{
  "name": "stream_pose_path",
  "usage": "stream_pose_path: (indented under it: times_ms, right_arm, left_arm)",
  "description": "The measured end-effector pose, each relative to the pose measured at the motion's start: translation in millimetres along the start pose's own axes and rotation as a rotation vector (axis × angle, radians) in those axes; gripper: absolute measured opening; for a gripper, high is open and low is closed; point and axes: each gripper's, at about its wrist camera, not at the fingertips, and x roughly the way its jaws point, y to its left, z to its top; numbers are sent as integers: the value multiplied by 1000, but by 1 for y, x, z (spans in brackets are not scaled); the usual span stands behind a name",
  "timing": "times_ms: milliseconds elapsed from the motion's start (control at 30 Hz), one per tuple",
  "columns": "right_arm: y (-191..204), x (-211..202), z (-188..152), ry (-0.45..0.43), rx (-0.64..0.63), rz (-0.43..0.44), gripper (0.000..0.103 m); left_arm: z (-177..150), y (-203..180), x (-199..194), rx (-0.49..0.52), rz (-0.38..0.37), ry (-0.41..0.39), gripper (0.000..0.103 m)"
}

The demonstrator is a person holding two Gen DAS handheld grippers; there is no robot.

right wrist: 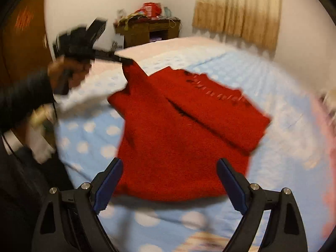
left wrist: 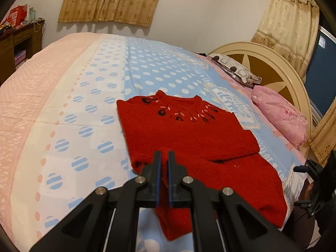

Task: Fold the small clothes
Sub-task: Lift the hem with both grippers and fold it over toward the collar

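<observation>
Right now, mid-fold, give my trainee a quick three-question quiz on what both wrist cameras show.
1. True or false: the left gripper is shut on a part of the red sweater.
2. The right gripper is: A) open, holding nothing; B) shut on a sleeve; C) out of view.
3. Fill in: the sweater lies on a bed with a polka-dot ____.

Key: 1 true; 2 A; 3 sheet.

You are in a home bedroom. A bed (left wrist: 88,88) with pillows (left wrist: 279,115), a headboard (left wrist: 279,71) and curtains (left wrist: 109,0) show it.
</observation>
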Motion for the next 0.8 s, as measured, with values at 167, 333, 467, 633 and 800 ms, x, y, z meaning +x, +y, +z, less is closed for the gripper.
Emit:
stream_pose_path:
  times_ms: [167, 333, 467, 633, 800]
  right_arm:
    - [23, 7, -18, 102, -167, -30, 91]
    - [49, 29, -19, 95, -297, -129, 72]
    - [53, 50, -7, 118, -277, -97, 11]
    - [28, 33, 21, 9, -119, -40, 6]
    - [-52, 9, 64, -124, 146, -104, 6]
  left_arm:
    - [-3, 1, 3, 2, 2, 10, 6]
    - [-4, 0, 9, 0, 1, 26, 6]
    - [-5, 1, 9, 0, 0, 26, 6]
    - [7, 5, 6, -7, -12, -1, 6]
    - [35, 10, 10, -33, -29, -34, 6]
